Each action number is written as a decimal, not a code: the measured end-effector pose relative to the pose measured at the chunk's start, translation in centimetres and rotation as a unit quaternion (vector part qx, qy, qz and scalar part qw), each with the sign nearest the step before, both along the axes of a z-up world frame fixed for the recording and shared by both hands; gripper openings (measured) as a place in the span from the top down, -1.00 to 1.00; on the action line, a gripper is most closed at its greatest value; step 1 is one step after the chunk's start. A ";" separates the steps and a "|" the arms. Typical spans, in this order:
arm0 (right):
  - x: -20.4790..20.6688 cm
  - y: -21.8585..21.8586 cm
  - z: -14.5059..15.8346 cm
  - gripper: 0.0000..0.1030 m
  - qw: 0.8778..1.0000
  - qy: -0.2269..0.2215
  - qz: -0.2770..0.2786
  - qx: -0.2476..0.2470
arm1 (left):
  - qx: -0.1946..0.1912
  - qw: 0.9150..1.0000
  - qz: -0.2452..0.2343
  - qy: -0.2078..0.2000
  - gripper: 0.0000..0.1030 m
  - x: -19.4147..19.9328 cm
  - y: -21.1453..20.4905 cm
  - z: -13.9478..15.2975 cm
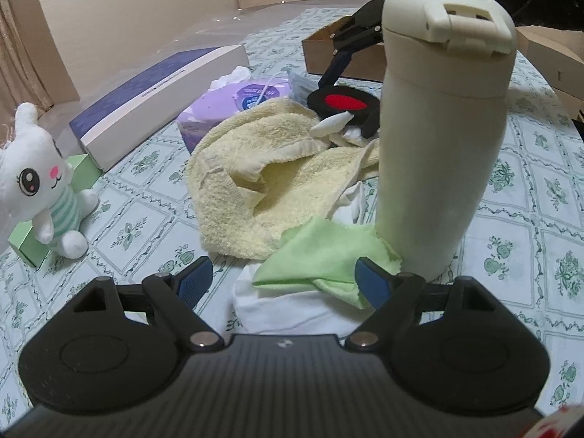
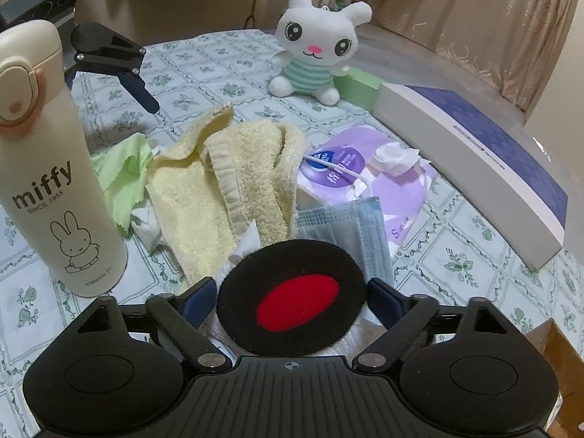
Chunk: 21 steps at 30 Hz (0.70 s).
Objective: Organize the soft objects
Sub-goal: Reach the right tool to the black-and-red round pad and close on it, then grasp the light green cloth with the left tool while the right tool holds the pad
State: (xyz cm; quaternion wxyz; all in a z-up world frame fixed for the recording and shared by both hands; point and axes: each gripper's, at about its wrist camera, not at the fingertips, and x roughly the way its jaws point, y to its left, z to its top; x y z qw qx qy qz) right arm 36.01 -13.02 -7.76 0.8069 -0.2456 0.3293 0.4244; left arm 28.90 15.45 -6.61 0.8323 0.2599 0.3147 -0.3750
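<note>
A yellow towel (image 1: 255, 175) lies crumpled mid-table, also in the right wrist view (image 2: 222, 189). A green cloth (image 1: 321, 255) and a white cloth (image 1: 292, 310) lie between the fingers of my open left gripper (image 1: 283, 279). My right gripper (image 2: 290, 297) has its jaws around a black plush piece with a red oval (image 2: 292, 299), which also shows in the left wrist view (image 1: 343, 104); whether it grips is unclear. A white bunny plush (image 2: 314, 47) sits at the far side, and shows at the left of the left wrist view (image 1: 40, 182).
A cream miffy bottle (image 1: 441, 127) stands upright beside the cloths, also in the right wrist view (image 2: 54, 168). A purple tissue pack (image 2: 350, 175), blue face mask (image 2: 346, 230), long white-blue box (image 2: 474, 168), green box (image 2: 359, 87) and cardboard box (image 1: 343, 58) lie around.
</note>
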 end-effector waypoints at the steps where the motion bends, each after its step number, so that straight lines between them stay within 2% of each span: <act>1: 0.0 -0.1 0.1 -0.60 1.000 0.002 -0.002 0.002 | 0.000 1.000 -0.004 0.000 -0.62 0.0 -0.1 0.0; 6: -0.5 -0.3 0.1 -0.60 1.000 0.001 -0.002 -0.003 | 0.004 1.000 -0.021 0.005 -0.58 0.3 -0.6 0.1; 12: -0.6 -0.2 0.0 -0.59 1.000 -0.002 -0.006 -0.005 | 0.022 0.998 -0.056 0.021 -0.32 0.7 -2.1 -0.3; 15: -0.7 -0.1 0.0 -0.57 1.000 -0.005 -0.004 -0.004 | 0.031 0.997 -0.064 0.030 0.06 0.8 -2.6 -0.6; 19: -0.9 -0.4 0.2 -0.57 1.000 -0.005 -0.010 0.001 | 0.034 0.996 -0.067 0.044 0.67 0.7 -2.8 -0.9; 21: -1.1 -0.6 0.3 -0.57 1.000 -0.006 -0.014 0.004 | 0.030 0.997 -0.060 0.043 0.81 0.4 -2.5 -0.6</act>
